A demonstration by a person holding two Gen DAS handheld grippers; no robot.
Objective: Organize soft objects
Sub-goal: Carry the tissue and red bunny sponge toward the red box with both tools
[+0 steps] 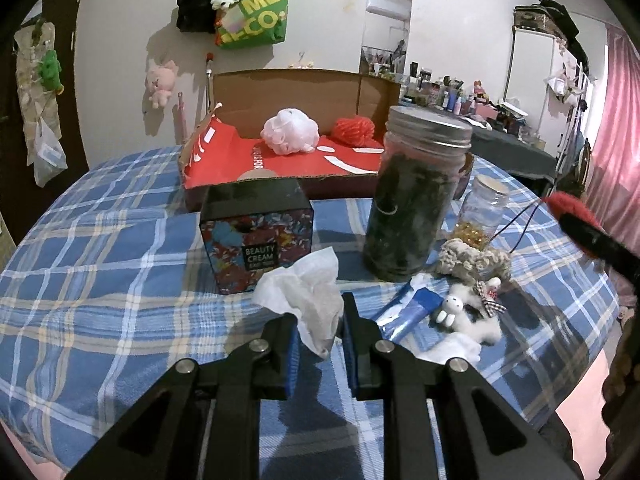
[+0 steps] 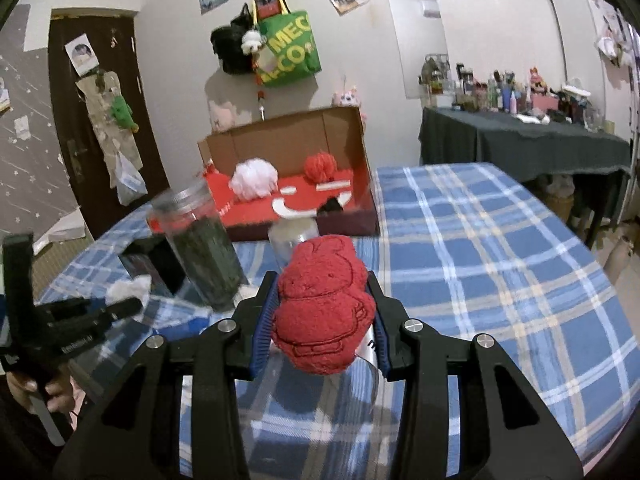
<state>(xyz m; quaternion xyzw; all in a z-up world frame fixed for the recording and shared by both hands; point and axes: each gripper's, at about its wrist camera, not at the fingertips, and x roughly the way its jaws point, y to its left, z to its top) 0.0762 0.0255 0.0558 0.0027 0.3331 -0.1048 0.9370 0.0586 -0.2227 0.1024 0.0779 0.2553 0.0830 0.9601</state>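
On the blue plaid tablecloth (image 1: 100,264), near its front edge, the left gripper (image 1: 320,328) has its two blue-padded jaws clamped on a crumpled white tissue (image 1: 308,296), which rises between the pads in the left wrist view. Just behind the tissue stands a black square box printed "BEAUTY CREAM" (image 1: 258,236); to its right is a tall glass jar with a metal screw lid, filled with dark material (image 1: 412,204). Right of that jar lie a grey knitted piece (image 1: 472,260), a small white plush rabbit with a checked bow (image 1: 468,312) and a blue flat packet (image 1: 408,312), close together near the right edge.

At the far edge sits an open cardboard box with a red lining (image 1: 288,160), holding a white mesh bath puff (image 1: 290,131) on the left and a red yarn ball (image 1: 354,131) on the right, apart from each other.

In the right wrist view, the right gripper (image 2: 322,320) is closed on a red embroidered plush figure (image 2: 324,308), held above the cloth in front of the box.
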